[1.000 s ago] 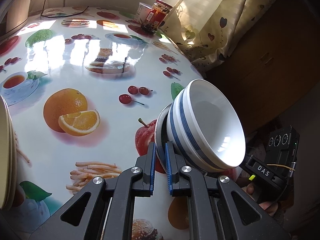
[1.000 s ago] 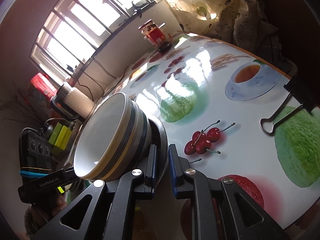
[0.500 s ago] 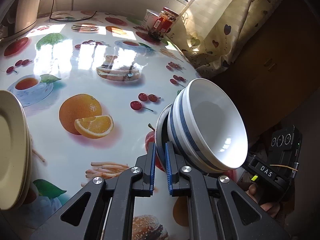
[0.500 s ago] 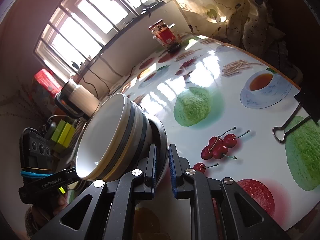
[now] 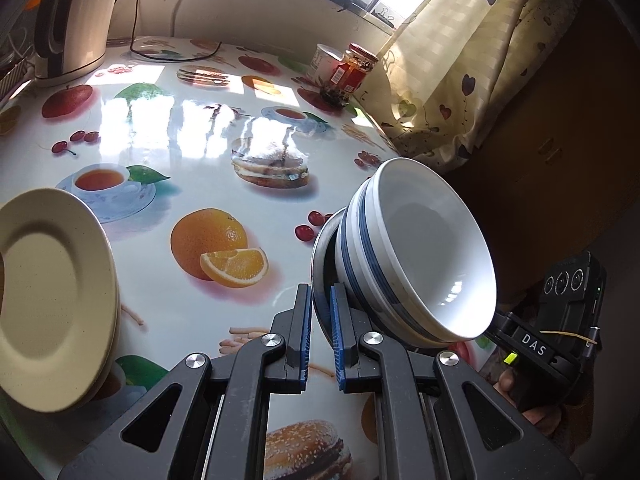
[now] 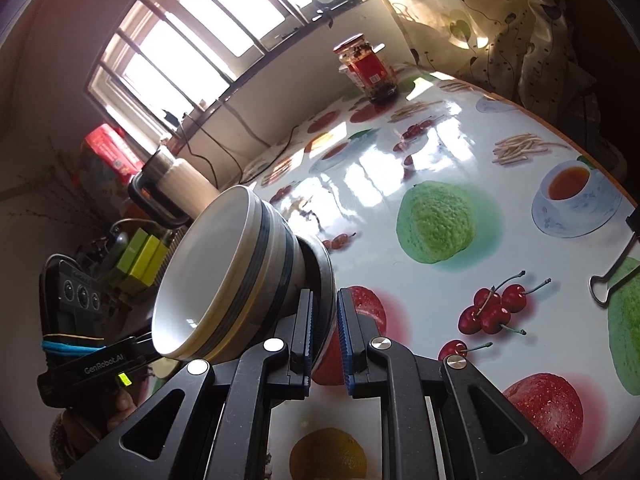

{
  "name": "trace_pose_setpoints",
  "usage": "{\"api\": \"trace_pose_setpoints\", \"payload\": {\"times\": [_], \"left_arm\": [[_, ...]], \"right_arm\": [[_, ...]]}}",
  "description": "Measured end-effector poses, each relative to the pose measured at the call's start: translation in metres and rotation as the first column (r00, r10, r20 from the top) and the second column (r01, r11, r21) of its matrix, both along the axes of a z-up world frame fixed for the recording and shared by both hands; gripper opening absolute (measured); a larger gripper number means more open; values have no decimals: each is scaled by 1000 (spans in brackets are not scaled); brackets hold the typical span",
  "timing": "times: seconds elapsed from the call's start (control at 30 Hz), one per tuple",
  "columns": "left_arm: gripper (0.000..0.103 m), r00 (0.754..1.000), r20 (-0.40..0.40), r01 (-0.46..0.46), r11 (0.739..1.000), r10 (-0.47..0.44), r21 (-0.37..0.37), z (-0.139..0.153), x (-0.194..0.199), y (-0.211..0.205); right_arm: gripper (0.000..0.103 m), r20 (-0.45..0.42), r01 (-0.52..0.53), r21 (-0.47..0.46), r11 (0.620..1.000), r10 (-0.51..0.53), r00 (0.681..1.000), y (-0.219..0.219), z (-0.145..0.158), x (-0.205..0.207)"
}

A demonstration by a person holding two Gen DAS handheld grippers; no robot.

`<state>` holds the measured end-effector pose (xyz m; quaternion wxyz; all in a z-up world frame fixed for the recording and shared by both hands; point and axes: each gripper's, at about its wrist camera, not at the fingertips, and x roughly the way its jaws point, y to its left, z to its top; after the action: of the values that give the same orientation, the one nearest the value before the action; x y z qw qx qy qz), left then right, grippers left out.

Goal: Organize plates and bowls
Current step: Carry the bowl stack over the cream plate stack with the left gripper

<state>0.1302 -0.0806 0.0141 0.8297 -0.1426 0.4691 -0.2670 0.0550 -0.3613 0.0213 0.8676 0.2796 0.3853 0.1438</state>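
i am holding a steel plate [image 5: 320, 252] by its rim from two sides, with a stack of blue-banded bowls [image 5: 416, 252] riding on it. the left gripper [image 5: 320, 320] is pinching the near rim in the left wrist view, its blue pads [image 5: 306, 328] pressed together on the thin metal edge. the right gripper [image 6: 323, 328] is pinching the opposite rim in the right wrist view, with only the plate edge in the narrow gap.

the load is hanging above the worktop [image 5: 168, 152], not resting on it, and in both views it is looking tilted, so the bowls' mouths are facing sideways rather than straight up. part of that may be the fisheye.

the relation i am steering by is this: in the left wrist view the cream plates [image 5: 52, 304] are sitting at the left edge, well apart from the bowls, which are lying to the right of my left gripper. so the stack of plates is on the left gripper's side and that hand is the nearer one. i cannot tell whether those cream plates are lying flat or leaning.

my judgement is that any set-down near them means carrying the load leftward with both hands keeping level, or the bowls could slide off the steel plate. a jar [image 5: 352, 76] and a kettle [image 5: 76, 24] are standing at the far side, clear of that path.
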Motion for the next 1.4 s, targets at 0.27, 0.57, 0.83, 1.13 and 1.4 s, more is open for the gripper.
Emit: {"api": "trace_pose_setpoints", "payload": {"times": [0.27,0.57,0.83,1.13,1.4], "left_arm": [[10,998,8,-60,998,60,3,8,-2,23],[9,991,16,-135,991,135,12,14,-5,51],[9,980,22,-201,979,200,18,17,-9,76],[9,962,20,-272,962,272,17,18,-16,101],[9,945,20,-327,945,327,18,18,-21,124]], "right_arm": [[14,11,-55,-5,998,56,998,22,9,11],[14,8,-126,7,992,126,992,50,11,23],[14,10,-191,11,981,191,982,75,15,36],[14,9,-262,9,965,261,965,103,16,48],[14,10,-319,5,948,319,948,130,18,56]]}}
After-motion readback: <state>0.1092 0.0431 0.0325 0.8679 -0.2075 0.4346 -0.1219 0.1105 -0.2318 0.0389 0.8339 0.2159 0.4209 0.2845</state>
